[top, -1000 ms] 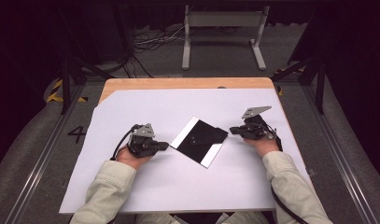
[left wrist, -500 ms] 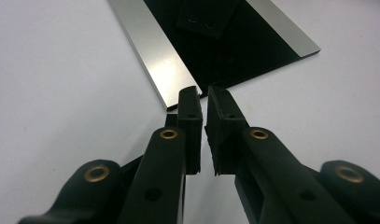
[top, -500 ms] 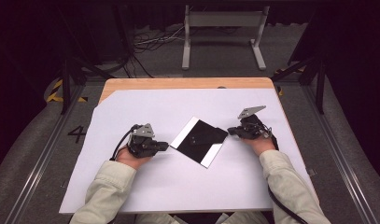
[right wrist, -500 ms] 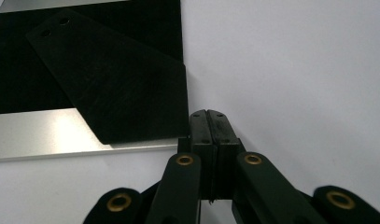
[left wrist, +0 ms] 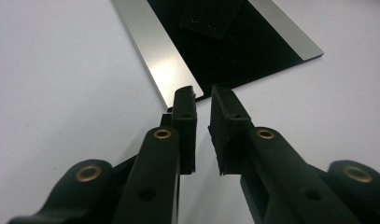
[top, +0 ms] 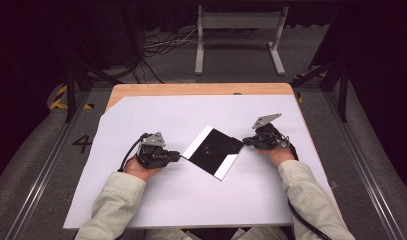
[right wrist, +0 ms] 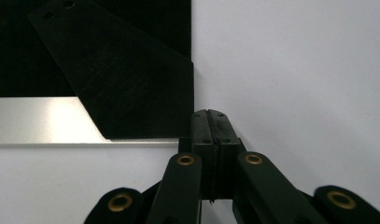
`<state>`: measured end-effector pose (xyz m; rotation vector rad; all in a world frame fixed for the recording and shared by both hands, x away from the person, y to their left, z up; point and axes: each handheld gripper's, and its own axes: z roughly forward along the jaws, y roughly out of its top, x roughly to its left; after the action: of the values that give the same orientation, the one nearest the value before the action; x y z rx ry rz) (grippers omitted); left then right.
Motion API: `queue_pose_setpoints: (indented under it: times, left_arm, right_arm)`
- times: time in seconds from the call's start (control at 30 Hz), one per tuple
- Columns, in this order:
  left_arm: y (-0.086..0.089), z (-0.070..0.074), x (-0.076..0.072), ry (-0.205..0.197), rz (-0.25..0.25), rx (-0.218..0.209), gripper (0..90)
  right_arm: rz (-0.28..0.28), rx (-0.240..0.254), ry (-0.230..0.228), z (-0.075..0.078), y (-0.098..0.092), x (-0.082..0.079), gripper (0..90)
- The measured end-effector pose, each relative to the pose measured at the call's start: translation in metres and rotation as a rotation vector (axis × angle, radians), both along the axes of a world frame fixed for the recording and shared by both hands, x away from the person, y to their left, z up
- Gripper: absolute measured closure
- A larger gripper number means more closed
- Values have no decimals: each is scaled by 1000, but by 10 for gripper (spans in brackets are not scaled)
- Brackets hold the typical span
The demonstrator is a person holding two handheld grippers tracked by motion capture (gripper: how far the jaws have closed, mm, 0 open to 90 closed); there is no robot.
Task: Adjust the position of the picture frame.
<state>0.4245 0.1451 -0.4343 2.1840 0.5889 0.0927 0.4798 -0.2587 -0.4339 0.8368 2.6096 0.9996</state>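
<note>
Since the earlier frame the left gripper (left wrist: pixel 202 95) has just been opening its jaws slightly, nothing between them, at the plate's (top: pixel 214 151) near corner; the right gripper (right wrist: pixel 209 116), shut and empty, touches the opposite corner.

Lab, floor rails (top: pixel 38 170), cables (top: pixel 161 45), metal stand (top: pixel 239 35)

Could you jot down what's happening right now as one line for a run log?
thing: flat black square plate with silver edge strips | left gripper: jaws just opening, nothing between, at plate corner | right gripper: shut, at opposite corner
</note>
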Motion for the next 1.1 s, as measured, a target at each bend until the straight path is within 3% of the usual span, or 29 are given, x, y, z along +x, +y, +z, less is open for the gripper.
queue_pose_setpoints:
  times: [0.13, 0.33, 0.7, 1.1]
  left_arm:
    - [0, 0, 1, 3, 3, 1, 794]
    - [5, 1, 3, -5, 51, -10, 751]
    - [23, 3, 7, -9, 193, -57, 685]
    - [27, 5, 7, -26, 229, -77, 616]
  right_arm:
    - [44, -17, 5, 1, 5, -5, 897]
    - [114, -49, 6, 2, 15, -16, 897]
    - [228, -95, 4, 5, 38, -36, 897]
    - [343, -78, 0, 3, 71, -60, 897]
